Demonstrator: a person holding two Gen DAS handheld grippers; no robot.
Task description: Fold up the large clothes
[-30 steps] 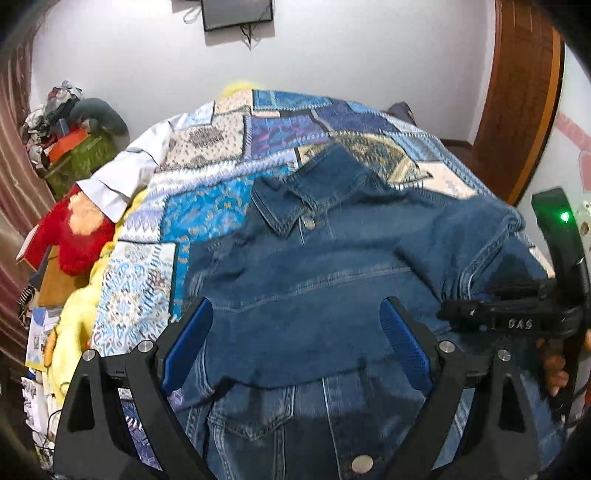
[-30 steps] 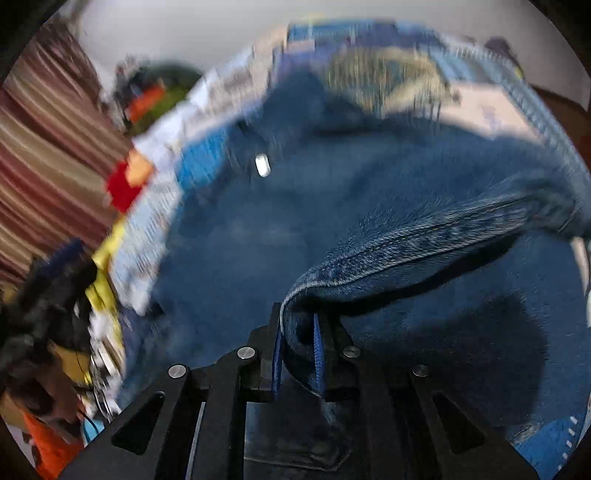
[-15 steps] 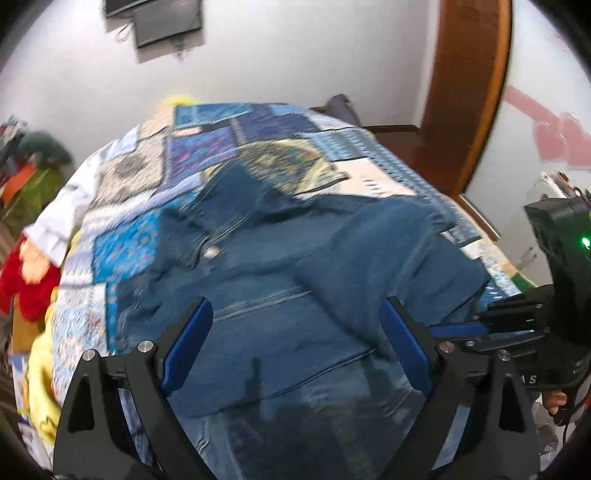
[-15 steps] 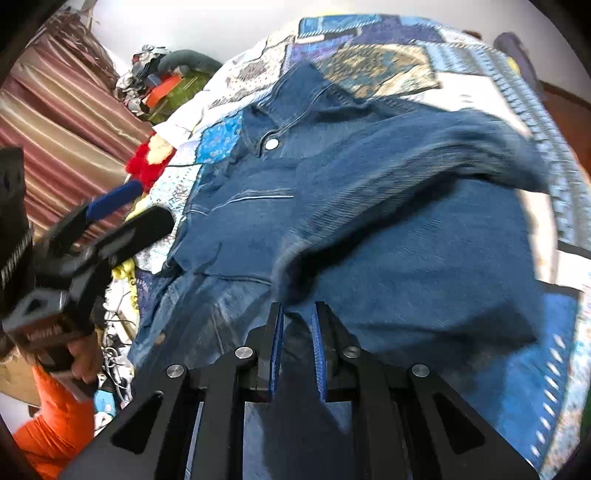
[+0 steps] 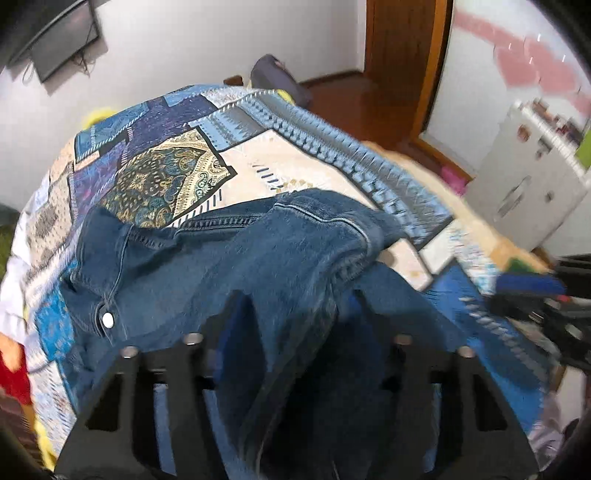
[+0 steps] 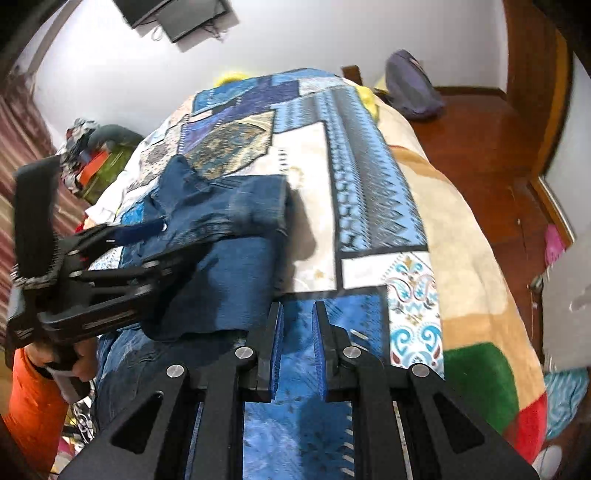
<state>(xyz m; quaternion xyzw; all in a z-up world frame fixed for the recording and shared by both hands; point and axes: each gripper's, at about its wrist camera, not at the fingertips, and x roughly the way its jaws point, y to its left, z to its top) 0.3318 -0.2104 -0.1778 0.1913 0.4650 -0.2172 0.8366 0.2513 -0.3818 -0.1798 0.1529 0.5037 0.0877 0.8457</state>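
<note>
Left wrist view: sits just behind the left tongs (image 5: 295,321), tipped steeply down, very near the denim jacket (image 5: 229,266) that fills its lower half.
Left view faces: across the bed (image 5: 303,177) toward the white wall and the wooden door frame (image 5: 406,55).
Right wrist view: behind the right tongs (image 6: 297,350), also angled down, at the jacket's right edge over the patchwork cover.
Shared ground: jacket, bed cover, wall-mounted screen (image 6: 173,14); each view catches the other tongs at its edge.
</note>
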